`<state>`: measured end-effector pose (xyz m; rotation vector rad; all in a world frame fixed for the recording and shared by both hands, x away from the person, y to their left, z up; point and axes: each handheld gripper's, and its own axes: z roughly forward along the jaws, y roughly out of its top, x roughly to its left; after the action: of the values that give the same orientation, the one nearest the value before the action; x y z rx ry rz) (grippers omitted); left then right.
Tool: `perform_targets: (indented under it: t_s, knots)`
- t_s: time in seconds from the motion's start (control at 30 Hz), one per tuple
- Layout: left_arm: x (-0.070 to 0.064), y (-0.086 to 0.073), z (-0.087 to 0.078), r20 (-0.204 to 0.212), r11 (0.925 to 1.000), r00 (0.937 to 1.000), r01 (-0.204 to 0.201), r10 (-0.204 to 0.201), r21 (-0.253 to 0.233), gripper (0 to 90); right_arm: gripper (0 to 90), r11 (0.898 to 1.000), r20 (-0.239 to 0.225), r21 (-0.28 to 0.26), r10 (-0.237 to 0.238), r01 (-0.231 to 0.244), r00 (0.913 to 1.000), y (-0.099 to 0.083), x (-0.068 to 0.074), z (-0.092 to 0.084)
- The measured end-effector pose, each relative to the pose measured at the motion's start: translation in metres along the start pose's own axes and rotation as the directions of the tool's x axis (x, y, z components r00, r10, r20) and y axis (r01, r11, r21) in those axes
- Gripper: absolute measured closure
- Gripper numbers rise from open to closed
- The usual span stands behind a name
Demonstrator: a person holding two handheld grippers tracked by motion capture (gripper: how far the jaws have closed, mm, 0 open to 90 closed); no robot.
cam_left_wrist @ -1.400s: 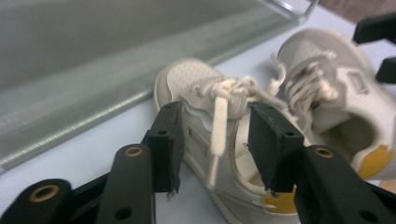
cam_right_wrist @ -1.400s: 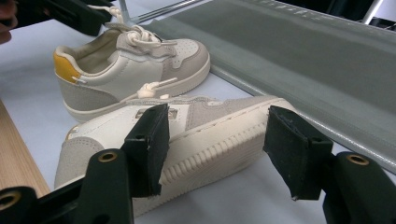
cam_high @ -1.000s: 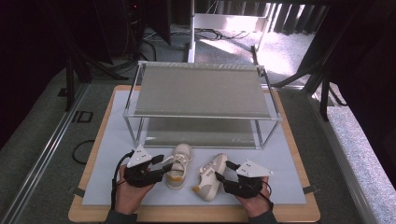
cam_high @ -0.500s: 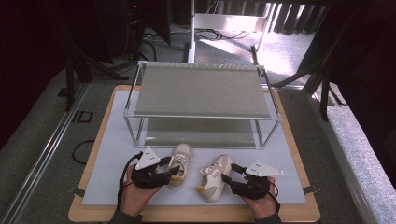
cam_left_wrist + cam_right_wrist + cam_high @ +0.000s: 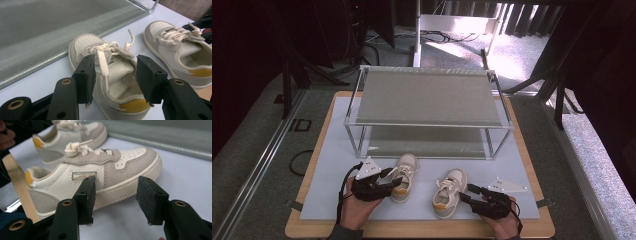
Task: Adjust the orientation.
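Nearest the person, the left gripper (image 5: pixel 388 181) has its jaws set either side of the heel collar of the left sneaker (image 5: pixel 403 172), one pad outside the shoe and one over the opening; in the left gripper view the pads (image 5: pixel 88 75) stand slightly off the collar (image 5: pixel 113 96), so they straddle it without clearly pinching. On the right, the right gripper (image 5: pixel 468 194) lies just beside the right sneaker (image 5: pixel 448 192), jaws parted and holding nothing. They have just been closing, with no shoe between them: the right gripper view shows the pads (image 5: pixel 88 195) in front of the shoe's side wall (image 5: pixel 82 176) and sole.

Both sneakers sit side by side on the pale mat (image 5: pixel 332 150) at the near edge of the wooden board (image 5: pixel 422 231), toes pointing far.

These look like small, light shoes: soft uppers, floppy tongue and loose laces (image 5: pixel 101 53), with a firmer rubber sole. The padded heel collar seems the best place to pinch; the smooth side panel would likely slip, and the laces would only drag.

Farther back stands the two-tier shoe rack (image 5: pixel 427 97), both shelves bare.
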<state>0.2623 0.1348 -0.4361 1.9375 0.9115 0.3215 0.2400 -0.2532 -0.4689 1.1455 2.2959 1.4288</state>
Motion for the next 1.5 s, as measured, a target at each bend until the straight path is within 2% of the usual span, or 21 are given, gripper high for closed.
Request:
perform_targets:
  t_s: [0.13,0.23,0.27,0.33,0.43,0.53,0.63,0.73,0.8,0.87,0.97,1.03,1.07,1.13,1.2,1.33,1.5]
  knots:
    - [0.001,0.0,-0.001,-0.001,1.0,1.0,0.0,0.0,-0.001,49.9,53.0,1.0,0.021,0.022,0.0,0.0,0.9998,-0.004,-0.002,-0.002]
    - [0.002,0.0,-0.002,-0.003,1.0,1.0,0.004,-0.004,-0.005,49.8,52.3,0.999,0.076,0.037,-0.013,0.01,0.997,-0.004,0.001,-0.005]
    - [0.002,0.0,-0.002,-0.004,1.0,1.0,0.006,-0.006,-0.007,49.8,50.4,0.999,0.079,0.033,-0.01,0.007,0.9968,-0.004,0.002,-0.006]
    - [0.002,0.0,-0.003,-0.005,1.0,1.0,0.007,-0.007,-0.007,49.8,50.4,1.0,0.071,0.016,-0.014,0.013,0.9974,-0.002,0.006,-0.008]
    - [0.003,0.0,-0.004,-0.007,0.9999,0.9999,0.008,-0.008,-0.011,49.7,48.8,0.999,0.083,-0.011,-0.04,0.041,0.9957,0.003,0.017,-0.011]
    - [0.003,0.0,-0.005,-0.01,0.9999,0.9999,0.005,-0.005,-0.014,49.4,47.7,0.998,0.064,-0.05,-0.042,0.045,0.9971,0.007,0.024,-0.015]
    - [0.003,0.0,-0.004,-0.018,0.9998,0.9998,0.006,-0.007,-0.017,49.3,47.7,0.996,0.046,-0.057,-0.059,0.062,0.9972,0.01,0.032,-0.015]
    - [0.003,-0.001,-0.004,-0.018,0.9999,0.9998,0.005,-0.006,-0.014,49.1,47.7,0.997,0.052,-0.021,-0.075,0.077,0.9958,0.011,0.039,-0.008]
    - [0.003,-0.001,-0.004,-0.017,0.9998,0.9998,0.007,-0.007,-0.017,48.9,47.0,0.997,0.079,0.008,-0.08,0.08,0.9937,0.01,0.042,-0.001]
    - [0.002,-0.001,-0.004,-0.019,0.9998,0.9998,0.006,-0.006,-0.018,48.7,46.1,0.997,0.104,0.011,-0.083,0.082,0.9911,0.011,0.045,0.002]
    - [0.002,-0.002,-0.003,-0.019,0.9999,0.9998,0.005,-0.005,-0.015,48.6,42.2,0.995,0.158,0.042,-0.096,0.091,0.9827,0.014,0.05,0.006]
    - [0.002,-0.002,-0.003,-0.02,0.9999,0.9998,0.003,-0.003,-0.013,48.5,41.0,0.991,0.202,0.086,-0.114,0.098,0.9728,0.014,0.053,0.011]
    - [0.003,-0.002,-0.003,-0.019,0.9999,0.9998,0.004,-0.004,-0.013,48.4,41.4,0.992,0.209,0.089,-0.112,0.095,0.9715,0.013,0.054,0.012]
    - [0.004,-0.002,-0.003,-0.021,0.9999,0.9997,0.008,-0.009,-0.011,48.2,42.5,0.992,0.211,0.094,-0.102,0.084,0.972,0.014,0.053,0.012]
    - [0.005,-0.003,-0.003,-0.022,0.9998,0.9996,0.015,-0.015,-0.012,48.2,45.4,0.993,0.199,0.098,-0.08,0.062,0.9766,0.015,0.052,0.011]
    - [0.005,-0.002,-0.002,-0.02,0.9998,0.9997,0.017,-0.017,-0.014,48.1,52.9,0.996,0.136,0.083,-0.025,0.014,0.9904,0.015,0.044,0.008]
    - [0.004,-0.002,0.0,-0.013,0.9999,0.9998,0.013,-0.013,-0.009,48.1,56.9,0.998,0.144,0.056,-0.025,0.017,0.9892,0.015,0.042,0.011]
